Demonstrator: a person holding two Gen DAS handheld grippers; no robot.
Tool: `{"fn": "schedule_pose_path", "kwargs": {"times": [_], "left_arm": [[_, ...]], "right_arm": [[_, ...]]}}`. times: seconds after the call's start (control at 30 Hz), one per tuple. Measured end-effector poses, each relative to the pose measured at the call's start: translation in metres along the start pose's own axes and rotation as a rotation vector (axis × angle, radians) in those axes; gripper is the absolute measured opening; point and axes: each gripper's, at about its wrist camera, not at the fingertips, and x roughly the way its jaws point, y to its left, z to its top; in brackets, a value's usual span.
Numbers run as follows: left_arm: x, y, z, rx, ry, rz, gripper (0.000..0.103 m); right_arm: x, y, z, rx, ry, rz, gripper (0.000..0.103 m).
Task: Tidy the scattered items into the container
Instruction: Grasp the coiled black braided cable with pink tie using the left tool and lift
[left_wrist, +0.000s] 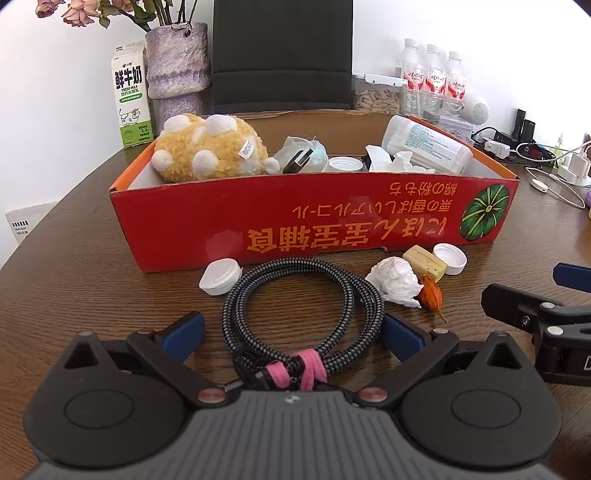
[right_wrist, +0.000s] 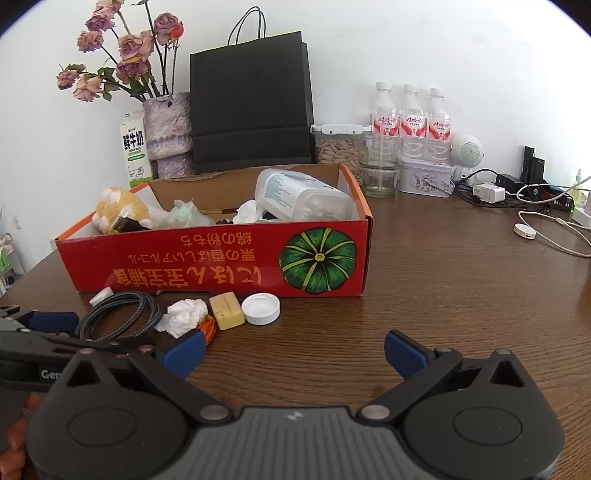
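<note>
Left gripper (left_wrist: 291, 334): jaws wide open, blue pads sitting either side of the cable, can't tell if they touch it. Nothing gripped.
Right gripper (right_wrist: 293, 350): jaws open too, only bare wood between the pads, off to the right of the loose stuff.
Cable (left_wrist: 301, 299): braided black-and-grey weave, coiled into a loop, tied with a fuzzy pink strap at the near end. Lies flat on the bench just in front of the box.
Box (left_wrist: 314, 218): shallow red cardboard tray, glossy front with upside-down orange lettering and a green pumpkin picture, plain brown inside.
In the box: a nubbly yellow plush (left_wrist: 210, 147) with white bumps at the left end, a clear plastic tub (left_wrist: 424, 144) lying tilted at the right end, crumpled tissue and a white cap between them.
Still outside, along the box front: oval white lid (left_wrist: 220, 276) left of the cable, then a scrunched tissue ball (left_wrist: 395, 280), a dried orange pod (left_wrist: 432, 295) touching it, a speckled yellow soap block (left_wrist: 424, 260), and a ribbed round white cap (left_wrist: 450, 258) lying open side up.
Bench (right_wrist: 461, 277): dark wood grain, rounded edge.
</note>
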Motion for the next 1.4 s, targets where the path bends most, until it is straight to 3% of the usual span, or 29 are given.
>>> {"fn": "schedule_pose_path", "kwargs": {"times": [0.13,0.2,0.4,0.83,1.27,1.4], "left_arm": [[0.0,0.0,0.0,0.0,-0.001,0.0,0.103],[-0.003,-0.001,0.0,-0.003,-0.017,-0.009,0.09],[-0.01,-0.001,-0.002,-0.002,-0.058,-0.052,0.087],[-0.044,0.026,-0.006,-0.098,-0.266,-0.048,0.086],[-0.051,0.058,-0.01,-0.159,-0.296,-0.028,0.086],[-0.052,0.064,-0.01,-0.172,-0.297,-0.023,0.086]], "right_arm": [[0.001,0.0,0.0,0.0,0.003,0.001,0.103],[0.001,0.0,0.0,0.0,0.004,0.001,0.103],[0.001,0.0,0.001,0.001,0.004,0.001,0.103],[0.001,0.004,-0.001,-0.024,0.001,0.001,0.103],[0.008,0.031,0.002,-0.1,0.027,0.005,0.103],[0.012,0.036,0.003,-0.108,0.033,-0.004,0.097]]}}
